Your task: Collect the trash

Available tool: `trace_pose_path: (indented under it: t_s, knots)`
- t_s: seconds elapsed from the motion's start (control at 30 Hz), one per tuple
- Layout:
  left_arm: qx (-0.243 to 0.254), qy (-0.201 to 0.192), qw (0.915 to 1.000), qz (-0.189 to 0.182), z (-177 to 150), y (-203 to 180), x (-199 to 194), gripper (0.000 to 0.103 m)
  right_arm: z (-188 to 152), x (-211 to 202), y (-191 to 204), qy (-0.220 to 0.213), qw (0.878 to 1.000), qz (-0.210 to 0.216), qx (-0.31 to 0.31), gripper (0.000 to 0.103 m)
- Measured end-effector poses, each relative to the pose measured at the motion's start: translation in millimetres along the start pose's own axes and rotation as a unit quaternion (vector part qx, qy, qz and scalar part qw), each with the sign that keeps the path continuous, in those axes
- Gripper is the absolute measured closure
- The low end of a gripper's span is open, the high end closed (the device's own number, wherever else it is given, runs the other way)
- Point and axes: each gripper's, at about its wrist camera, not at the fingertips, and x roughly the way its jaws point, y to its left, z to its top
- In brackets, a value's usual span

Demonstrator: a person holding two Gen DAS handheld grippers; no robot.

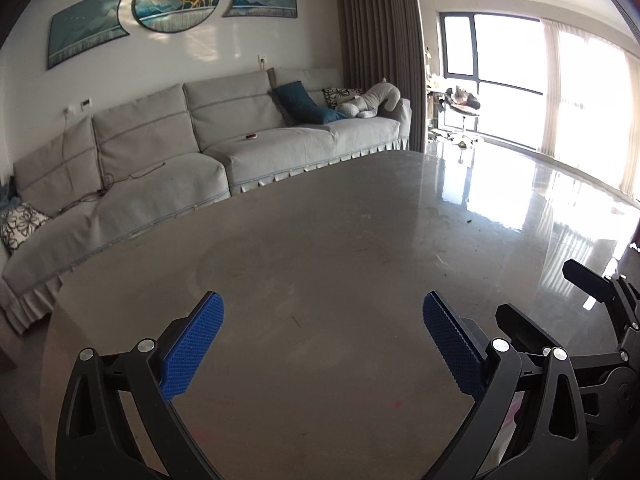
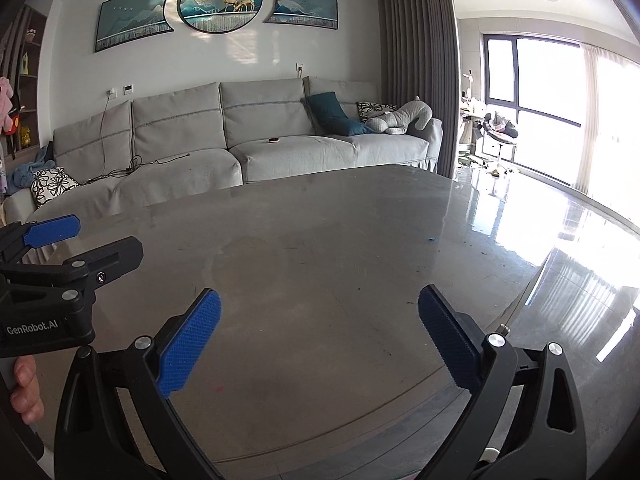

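Hovering side by side, left tool [image 1: 323, 312] and right tool [image 2: 319, 307] released, table [image 1: 320, 240] bare to far edge.

Bright window [image 1: 504, 52] daylight, glare on glossy table [image 1: 320, 240], fisheye-bent dark edges

Losing the rear frame of the left tongs [image 1: 323, 300] below the bottom edge, and likewise that of the right tongs [image 2: 320, 295] in the other view. Showing only a few fingers of a hand [image 2: 26, 392], cutting the rest at the left edge. Hiding something pale pink [image 1: 516, 412] behind the black frame, with too little showing to name it. Leaving a dark speck [image 1: 469, 222] and a blue speck [image 2: 432, 239] on the surface [image 1: 320, 240] too small to identify. Also failing to resolve a small flat object [image 1: 251, 136] on the sofa [image 1: 160, 128] seat.
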Motion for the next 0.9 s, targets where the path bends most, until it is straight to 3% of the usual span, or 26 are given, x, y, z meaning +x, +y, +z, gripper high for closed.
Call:
trace_pose_path:
  t_s: [0.13, 0.23, 0.33, 0.57, 0.9]
  knots:
    - [-0.015, 0.009, 0.9997, 0.019, -3.2, 25.1, 10.0, 0.005, 9.9, 10.2, 18.1, -0.009, 1.000, 0.010, -0.024, 0.005]
    - [-0.015, 0.042, 0.9986, 0.029, -7.3, 35.9, 27.7, 0.005, 13.9, 13.9, 27.8, -0.014, 0.999, 0.015, -0.024, 0.005]
    - [-0.034, 0.034, 0.9980, 0.039, -8.2, 45.7, 32.1, 0.005, 13.4, 19.0, 33.7, -0.012, 0.999, 0.026, -0.020, 0.005]
    - [0.001, 0.040, 0.9954, 0.087, -15.2, 32.6, 32.9, 0.005, 11.7, 27.9, 48.4, 0.003, 0.999, 0.018, -0.027, 0.005]
    - [-0.018, 0.051, 0.9962, 0.068, -22.2, 39.7, 32.3, 0.005, 8.5, 23.5, 49.8, -0.002, 0.999, 0.013, -0.036, 0.005]
